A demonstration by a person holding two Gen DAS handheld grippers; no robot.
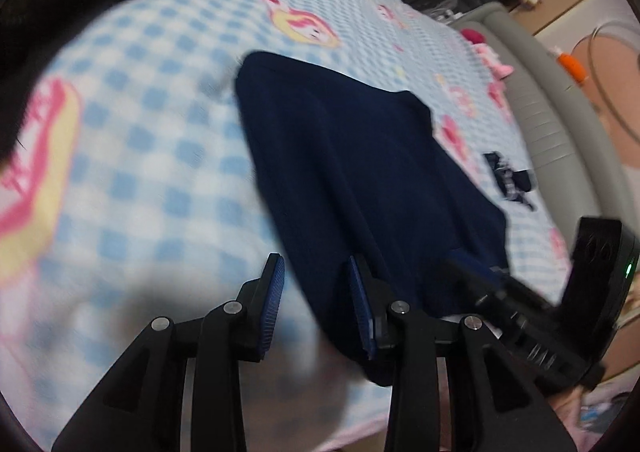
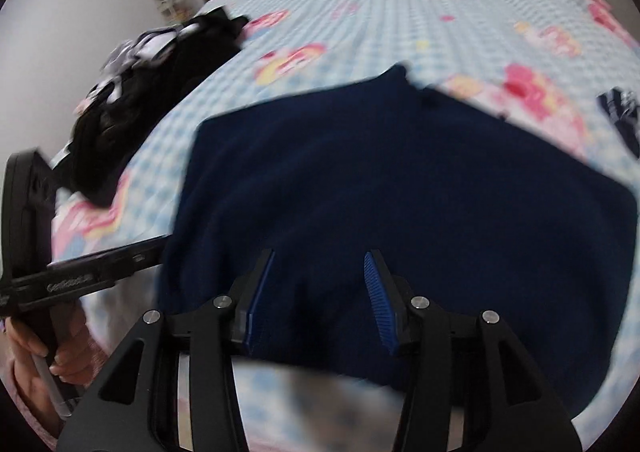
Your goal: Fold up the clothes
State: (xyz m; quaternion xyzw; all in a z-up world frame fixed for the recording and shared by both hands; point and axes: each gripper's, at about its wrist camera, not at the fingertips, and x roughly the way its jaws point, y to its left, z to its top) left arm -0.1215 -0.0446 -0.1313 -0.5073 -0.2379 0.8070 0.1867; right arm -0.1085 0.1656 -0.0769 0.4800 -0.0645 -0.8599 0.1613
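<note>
My left tongs [image 1: 316,304] stand apart with nothing between the pads; they hang over the bed [image 1: 160,139] at the left edge of the navy garment [image 1: 360,179]. My right tongs [image 2: 320,300] are also apart, above the near part of the same garment, and I see no cloth pinched in them.

The garment lies flat on the checked sheet near the front edge of the bed. To its left the sheet is bare up to the black pile [image 2: 132,123], so there is room on that side. On the right a small dark striped piece [image 1: 510,179] lies apart from the garment, near the grey bed frame [image 1: 560,131].

Only the right view shows my left hand [image 2: 44,352] on its handle, and the whole pile with white bits in it. Only the left view shows the orange bottle [image 1: 572,65] on the floor.

I count one navy garment, one pile, one small piece, two tongs. Both views are blurred.
</note>
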